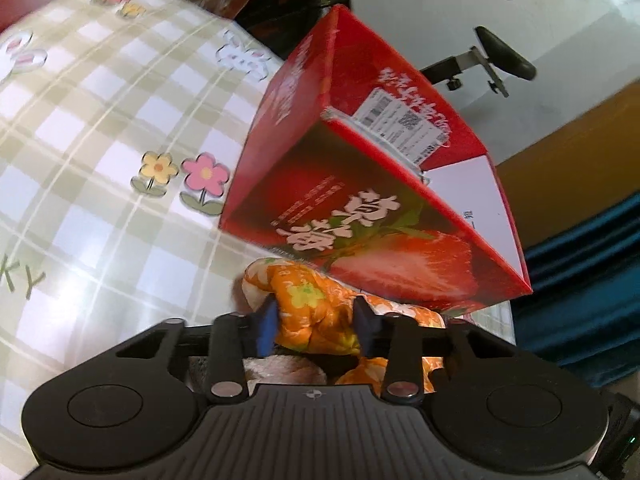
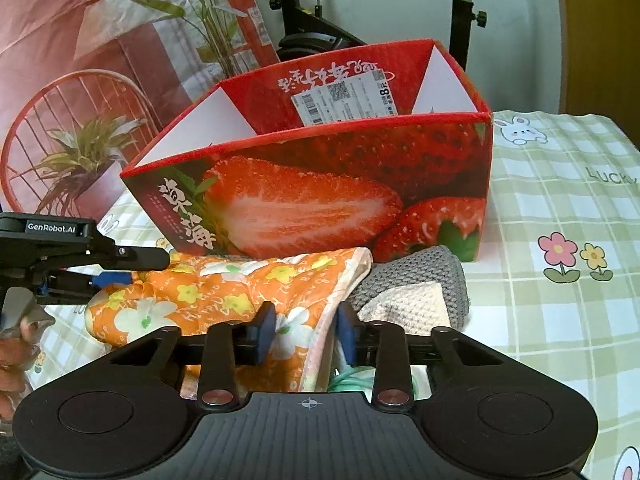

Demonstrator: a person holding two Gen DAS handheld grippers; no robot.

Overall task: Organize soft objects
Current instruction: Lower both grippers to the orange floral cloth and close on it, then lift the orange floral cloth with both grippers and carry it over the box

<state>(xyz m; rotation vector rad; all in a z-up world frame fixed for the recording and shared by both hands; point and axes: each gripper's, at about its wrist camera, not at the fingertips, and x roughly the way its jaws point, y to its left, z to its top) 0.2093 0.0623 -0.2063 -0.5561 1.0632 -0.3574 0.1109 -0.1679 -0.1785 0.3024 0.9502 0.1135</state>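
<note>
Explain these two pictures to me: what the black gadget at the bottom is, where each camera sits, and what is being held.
There is no robot arm. A person carries one hand-held gripper in each hand, and each has a camera looking along its two fingers. One picture is from the left hand-held gripper, the other from the right hand-held gripper. Both pinch the same orange flowered cloth, one at each end. It lies on a checked tablecloth in front of an open red strawberry box. A grey knitted cloth lies beside it, against the box.
</note>
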